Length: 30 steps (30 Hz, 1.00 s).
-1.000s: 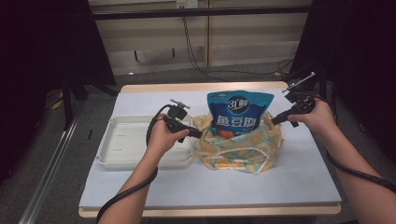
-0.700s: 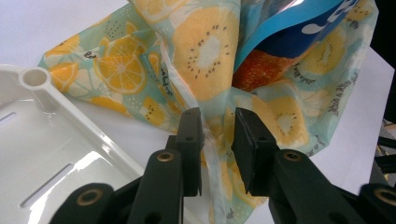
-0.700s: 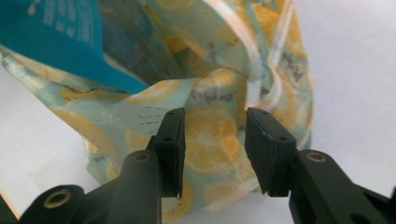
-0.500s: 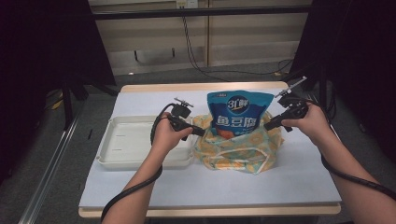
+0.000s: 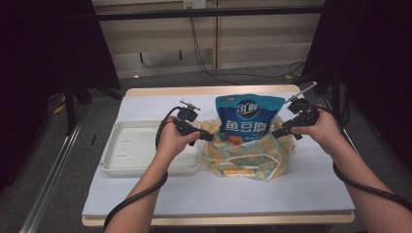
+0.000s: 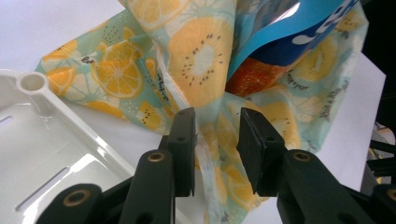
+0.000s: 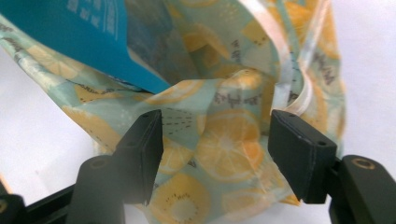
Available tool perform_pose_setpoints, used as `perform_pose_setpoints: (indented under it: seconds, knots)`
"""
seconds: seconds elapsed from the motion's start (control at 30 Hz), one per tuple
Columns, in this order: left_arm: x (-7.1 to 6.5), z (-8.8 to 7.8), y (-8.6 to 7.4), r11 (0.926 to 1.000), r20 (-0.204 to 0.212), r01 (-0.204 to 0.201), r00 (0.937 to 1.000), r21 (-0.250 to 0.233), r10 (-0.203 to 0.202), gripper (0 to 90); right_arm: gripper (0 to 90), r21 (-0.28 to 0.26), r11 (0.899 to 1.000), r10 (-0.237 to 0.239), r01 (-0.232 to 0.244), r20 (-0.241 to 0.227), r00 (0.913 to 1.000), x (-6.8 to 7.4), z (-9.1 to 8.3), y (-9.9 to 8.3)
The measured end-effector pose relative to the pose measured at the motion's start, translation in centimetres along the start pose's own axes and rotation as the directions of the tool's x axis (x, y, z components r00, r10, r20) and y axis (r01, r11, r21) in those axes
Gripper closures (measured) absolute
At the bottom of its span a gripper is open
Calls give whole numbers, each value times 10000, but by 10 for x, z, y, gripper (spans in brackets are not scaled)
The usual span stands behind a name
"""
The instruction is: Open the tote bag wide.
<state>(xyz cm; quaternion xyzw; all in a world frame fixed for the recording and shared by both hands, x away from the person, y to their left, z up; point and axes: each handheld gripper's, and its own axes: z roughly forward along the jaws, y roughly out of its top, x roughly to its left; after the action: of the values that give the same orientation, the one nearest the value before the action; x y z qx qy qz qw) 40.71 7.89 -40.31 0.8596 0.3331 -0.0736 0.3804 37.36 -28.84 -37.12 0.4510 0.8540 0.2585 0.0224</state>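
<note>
Right tongs point(image 5: 280, 132), moved in from the rear edge to the lemon-print fabric bag point(image 5: 248, 155), have just been opening: jaws wide, cloth between, unpinched. Left tongs point(image 5: 208, 138): jaws slightly apart astride the bag's rim, loose. Blue foil snack pouch point(image 5: 248, 118): upright, half inside the bag at mid-surface. Bagging seemingly incomplete. White plastic tray point(image 5: 127, 150): beside.
</note>
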Motion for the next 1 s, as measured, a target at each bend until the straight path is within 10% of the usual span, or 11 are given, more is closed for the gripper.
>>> perform_pose_setpoints:
  seconds: [0.23, 0.67, 1.0]
  knots:
    - [3, 8, 0, 9998, 60, -11, 10000, 177, 10, 759, 437, 115, 9999, -113, 118, -416, 9991, 2, 8, -1]
    - [4, 11, 0, 9980, 305, 612, 9976, 159, -617, 900, 890, 192, 9994, -253, 273, -948, 9952, 4, 13, -1]
    - [9, 13, -4, 9979, -2, 486, 9988, 431, -486, 900, 900, 359, 9993, -85, 119, -933, 9956, 1, 21, -11]
